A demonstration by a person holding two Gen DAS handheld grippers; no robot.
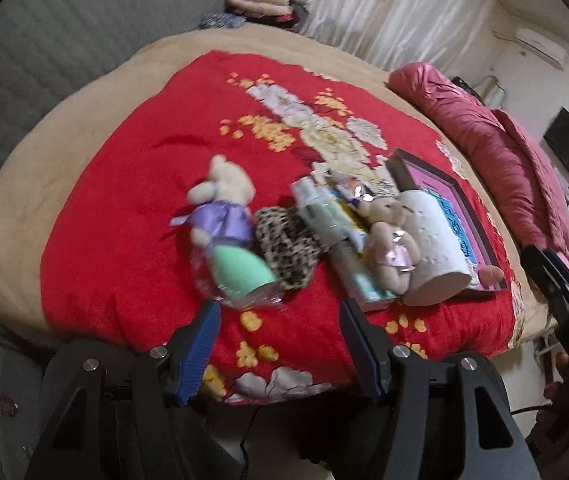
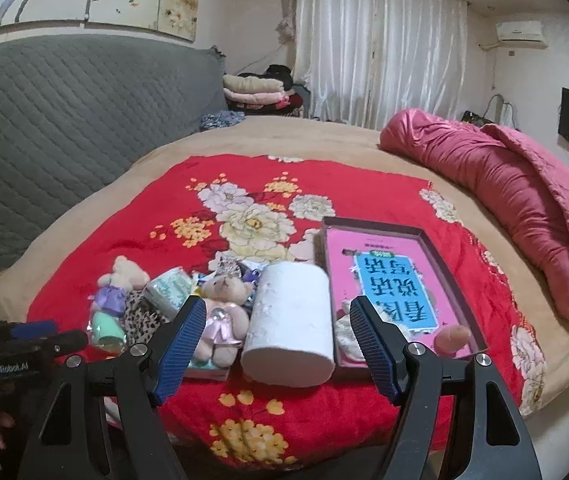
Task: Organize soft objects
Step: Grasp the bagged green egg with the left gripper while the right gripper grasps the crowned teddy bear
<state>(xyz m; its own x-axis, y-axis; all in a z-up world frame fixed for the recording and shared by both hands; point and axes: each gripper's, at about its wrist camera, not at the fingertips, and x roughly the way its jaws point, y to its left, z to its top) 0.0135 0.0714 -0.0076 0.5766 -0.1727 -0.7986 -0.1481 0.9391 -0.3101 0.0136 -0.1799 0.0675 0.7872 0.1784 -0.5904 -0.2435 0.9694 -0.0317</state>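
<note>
Since both tools hang wide and empty, the left tool (image 1: 280, 320) low-centre by the green sponge (image 1: 240, 270), the right tool (image 2: 278, 316) facing the paper roll (image 2: 290, 320), nothing's grabbed yet.

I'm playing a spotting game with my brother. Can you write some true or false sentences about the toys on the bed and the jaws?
1. The white paper roll lies on its side next to the box. True.
2. The teddy in the purple dress is inside the box. False: it lies on the red blanket, left of the pile.
3. The left gripper has its jaws open with nothing between them. True.
4. The box is empty. False: a pink book lies in it.
5. The right gripper is squeezing the teddy in the pink dress. False: its jaws are open and hold nothing.
</note>
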